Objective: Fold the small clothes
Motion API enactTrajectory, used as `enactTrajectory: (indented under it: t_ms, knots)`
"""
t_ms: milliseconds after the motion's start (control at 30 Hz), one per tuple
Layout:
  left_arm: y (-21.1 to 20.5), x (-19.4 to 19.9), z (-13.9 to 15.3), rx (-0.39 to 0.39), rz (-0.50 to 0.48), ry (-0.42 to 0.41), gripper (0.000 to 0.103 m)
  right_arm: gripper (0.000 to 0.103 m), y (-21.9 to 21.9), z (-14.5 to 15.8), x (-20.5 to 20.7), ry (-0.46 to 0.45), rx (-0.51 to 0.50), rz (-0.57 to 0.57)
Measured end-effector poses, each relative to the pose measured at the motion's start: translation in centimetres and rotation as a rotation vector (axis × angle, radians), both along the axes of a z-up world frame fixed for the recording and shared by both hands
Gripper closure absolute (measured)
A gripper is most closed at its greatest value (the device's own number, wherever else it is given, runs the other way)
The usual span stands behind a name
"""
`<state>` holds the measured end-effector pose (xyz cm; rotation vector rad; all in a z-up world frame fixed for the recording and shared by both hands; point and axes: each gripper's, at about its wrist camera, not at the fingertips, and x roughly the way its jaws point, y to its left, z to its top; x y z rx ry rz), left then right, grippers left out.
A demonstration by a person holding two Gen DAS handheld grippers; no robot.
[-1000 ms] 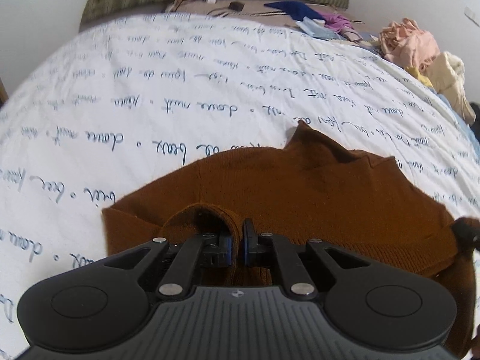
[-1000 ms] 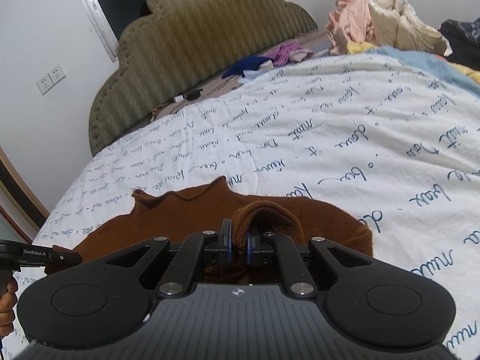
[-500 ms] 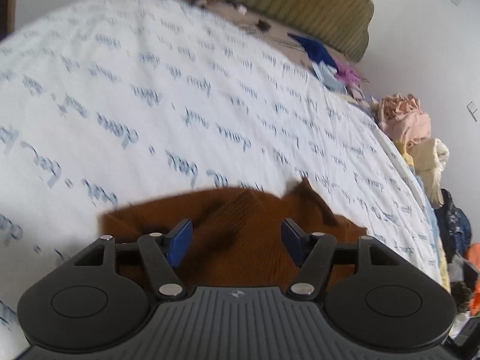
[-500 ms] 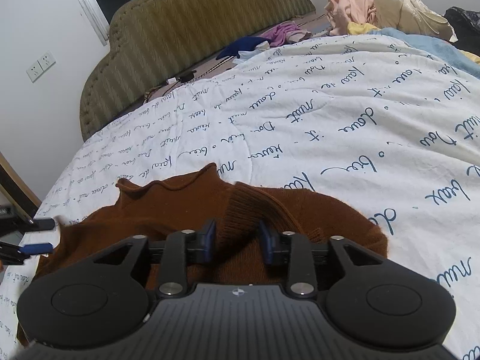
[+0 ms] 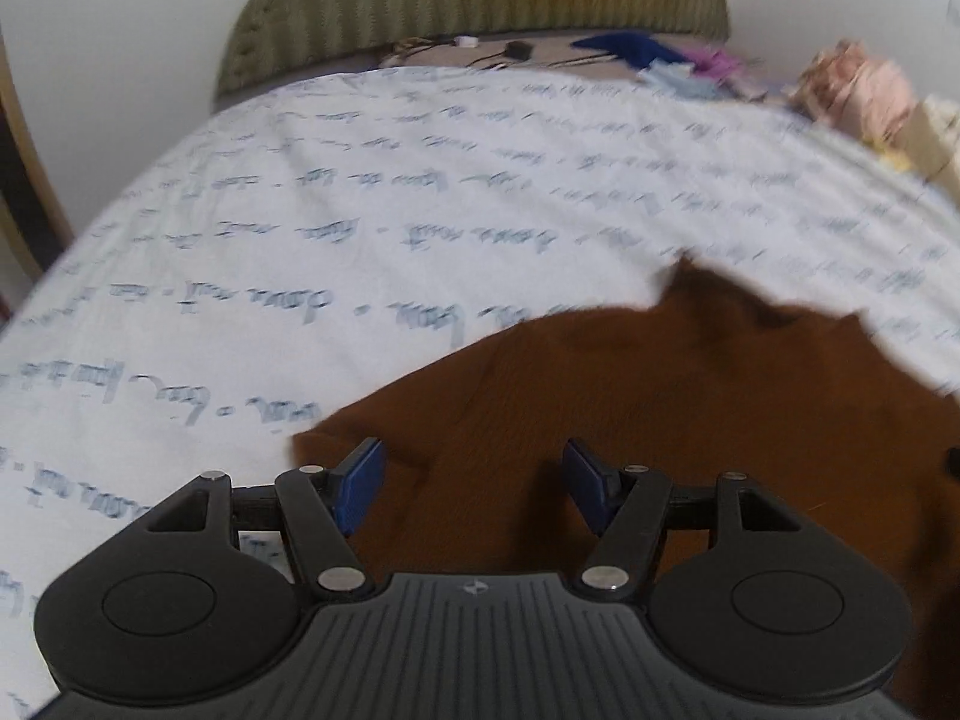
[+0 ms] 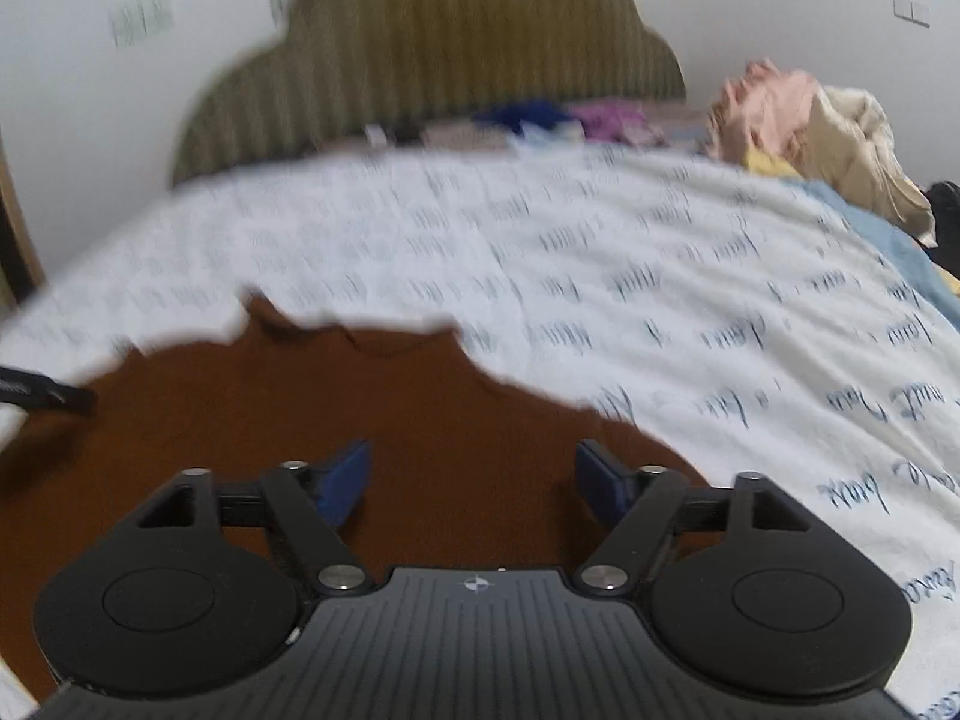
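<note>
**One brown knit garment, flat on a printed bedspread**

Item: one brown sweater, rust-coloured, fine knit, lying spread on the near part of the bed. Its far edge is wavy, with a notched neckline. Seen again from the right wrist.

Grippers: two. Left gripper has jaws spread wide, nothing between them, poised over the sweater's near left portion; blue pads, black linkage arms. Right gripper likewise spread wide and empty, over the sweater's near right portion.

Support: one white bedspread, soft, printed with rows of blue cursive script.

Far end: one olive headboard, upholstered, vertically ribbed, scalloped top.

Far right: one heap of loose clothes, pink and cream, crumpled. Smaller blue and purple pieces lie by the headboard; count unclear through blur.
</note>
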<state>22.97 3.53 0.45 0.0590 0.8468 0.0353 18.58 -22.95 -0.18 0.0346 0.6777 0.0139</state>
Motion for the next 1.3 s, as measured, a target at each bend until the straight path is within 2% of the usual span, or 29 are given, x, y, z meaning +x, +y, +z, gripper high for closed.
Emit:
enactTrajectory:
  t_ms: [100, 167, 233, 333, 400, 533, 833, 933, 1067, 1233, 1300]
  knots:
    - [0.5, -0.6, -0.4, 0.004, 0.001, -0.003, 0.038, 0.028, -0.5, -0.7, -0.6, 0.005, -0.081, -0.085]
    - [0.6, -1.2, -0.4, 0.002, -0.003, -0.008, 0.038, 0.025, -0.3, -0.1, -2.0, -0.039, -0.057, -0.057]
    - [0.4, -1.6, -0.6, 0.010, -0.005, -0.019, 0.038, 0.014, 0.5, 0.2, -3.4, -0.074, -0.048, -0.019]
    - [0.1, -2.0, -1.2, 0.022, -0.003, -0.027, 0.038, 0.014, 2.3, -1.0, -4.0, -0.047, -0.146, 0.035]
    - [0.4, -2.3, -1.4, 0.015, -0.001, -0.036, 0.037, 0.012, 2.4, -2.1, -3.9, -0.020, -0.184, 0.028]
    - [0.8, -2.7, -1.8, 0.006, 0.004, -0.051, 0.032, 0.007, 0.5, -2.7, -4.3, -0.015, -0.083, -0.013]
    - [0.5, -3.4, -2.7, 0.038, 0.003, -0.103, 0.025, 0.001, 0.6, -3.6, -5.3, -0.032, -0.086, -0.019]
    - [0.6, -3.7, -2.7, 0.037, -0.002, -0.116, 0.025, 0.001, 0.7, -3.2, -5.4, -0.025, -0.089, -0.037]
    - [1.0, -4.2, -2.5, 0.015, -0.007, -0.127, 0.025, 0.001, 1.9, -2.0, -7.4, -0.077, -0.108, -0.036]
    - [1.5, -5.6, -2.2, -0.016, -0.015, -0.142, 0.024, 0.000, 1.7, -3.1, -8.0, -0.031, -0.086, -0.020]
    - [1.9, -6.4, -2.2, -0.025, -0.017, -0.147, 0.021, 0.000, 0.8, -3.6, -8.0, -0.020, -0.023, -0.036]
